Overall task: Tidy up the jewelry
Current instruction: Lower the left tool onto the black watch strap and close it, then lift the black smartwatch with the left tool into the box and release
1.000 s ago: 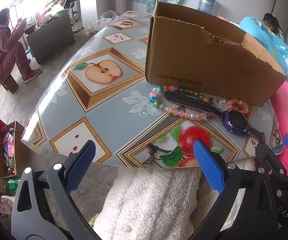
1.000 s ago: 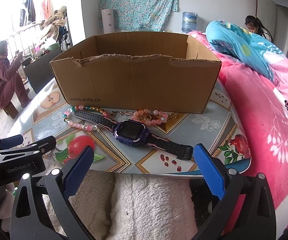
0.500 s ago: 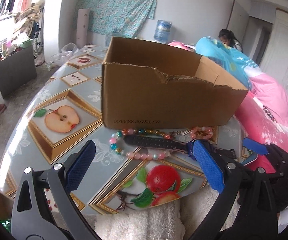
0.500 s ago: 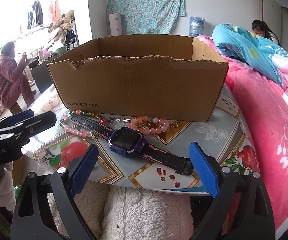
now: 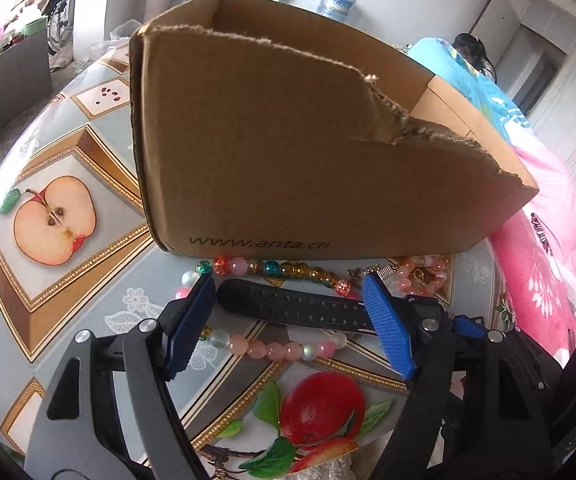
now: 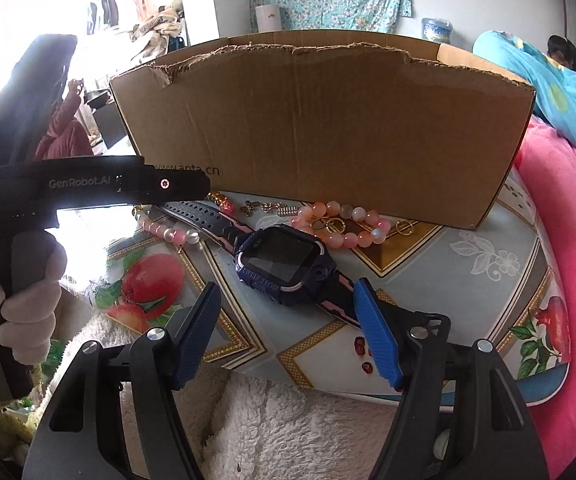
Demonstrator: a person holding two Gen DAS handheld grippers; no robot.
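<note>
The cardboard box (image 6: 320,128) walls off its own inside, so whatever lies in it cannot be seen from here. At nine o'clock in the right wrist view the left gripper's body (image 6: 88,184) covers the far end of the watch strap (image 6: 192,210) and part of the bead necklace (image 6: 168,232). In the left wrist view the watch's face is hidden behind the blue finger (image 5: 388,328) at four o'clock.

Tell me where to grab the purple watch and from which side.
Take the purple watch by the flat strap just below its face, coming down from above with the right gripper, a finger on each long edge. The strap lies flat and narrow on the table, clear of the bead bracelets; the bulky case would be harder to pinch.
</note>
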